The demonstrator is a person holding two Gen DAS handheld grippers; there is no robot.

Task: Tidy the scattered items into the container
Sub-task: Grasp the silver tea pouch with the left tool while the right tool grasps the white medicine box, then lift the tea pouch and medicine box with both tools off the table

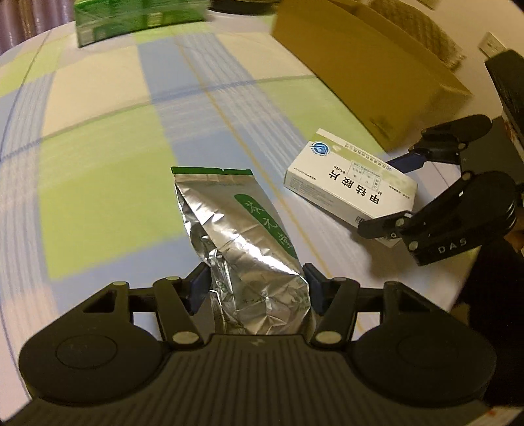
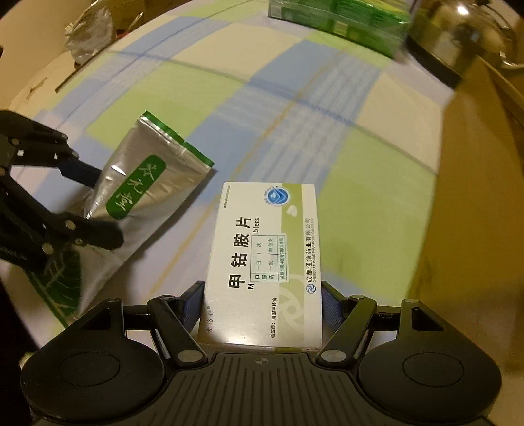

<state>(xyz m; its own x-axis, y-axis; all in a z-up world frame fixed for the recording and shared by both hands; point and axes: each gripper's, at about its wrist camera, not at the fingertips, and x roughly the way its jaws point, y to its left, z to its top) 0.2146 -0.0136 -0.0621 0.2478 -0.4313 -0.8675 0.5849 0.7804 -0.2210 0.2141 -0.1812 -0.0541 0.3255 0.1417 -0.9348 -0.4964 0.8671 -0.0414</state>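
My left gripper (image 1: 257, 288) is shut on a crinkled silver foil pouch (image 1: 239, 226) with a green label, which points away over the checked tablecloth. My right gripper (image 2: 262, 306) is shut on a white medicine box (image 2: 265, 259) with black print. In the left wrist view the medicine box (image 1: 347, 183) sits at the right with the right gripper (image 1: 393, 193) clamped on its near end. The right wrist view has the pouch (image 2: 137, 193) at the left, held by the left gripper (image 2: 88, 203). A brown cardboard box (image 1: 370, 75) stands at the right, close to the medicine box.
A green carton (image 1: 137, 19) lies at the far side of the table, also visible as the green carton (image 2: 340, 23). A shiny metal kettle (image 2: 458, 36) stands behind the cardboard box wall (image 2: 478, 196). The tablecloth (image 1: 108, 157) is checked in green, blue and cream.
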